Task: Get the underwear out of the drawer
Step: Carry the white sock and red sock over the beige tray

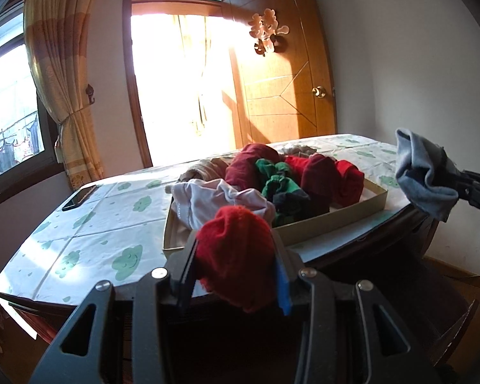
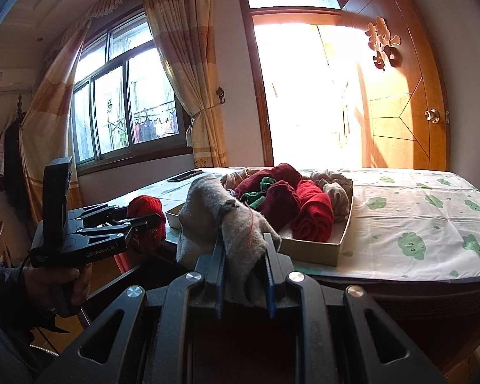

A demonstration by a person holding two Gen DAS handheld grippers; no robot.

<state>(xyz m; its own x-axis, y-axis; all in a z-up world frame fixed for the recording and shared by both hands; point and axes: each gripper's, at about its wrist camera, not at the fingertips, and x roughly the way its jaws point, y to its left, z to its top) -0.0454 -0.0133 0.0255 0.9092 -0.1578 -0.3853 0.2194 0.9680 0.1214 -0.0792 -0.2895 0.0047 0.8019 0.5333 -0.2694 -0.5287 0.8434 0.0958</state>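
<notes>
Two grippers are each clamped on a piece of clothing, both lifted clear of the shallow cardboard drawer tray (image 1: 352,214) that sits on the table with the cloud-print cloth (image 1: 89,224).

Far to the left of the left gripper (image 1: 236,256), a black phone (image 1: 79,197) lies flat near the table's edge. Straight ahead of that gripper's fingers, the tray holds a heap of rolled underwear: a white piece (image 1: 208,201) nearest, green ones (image 1: 278,179) in the middle, dark red and bright red rolls (image 1: 348,182) toward the far right end. The left gripper itself is closed on a red rolled garment (image 1: 236,249), which bulges up between its fingers and hangs a little below them, in front of the tray's near wall.

To the right of the left gripper and level with the tray's right end, the right gripper (image 2: 244,265) holds a grey garment (image 2: 220,224), pinched between its two fingers with loose folds spilling forward and to the left. From the right wrist view the tray lies just beyond and to the right of this grey piece. Behind the table, a wooden door (image 2: 400,102) stands open beside a bright doorway.
</notes>
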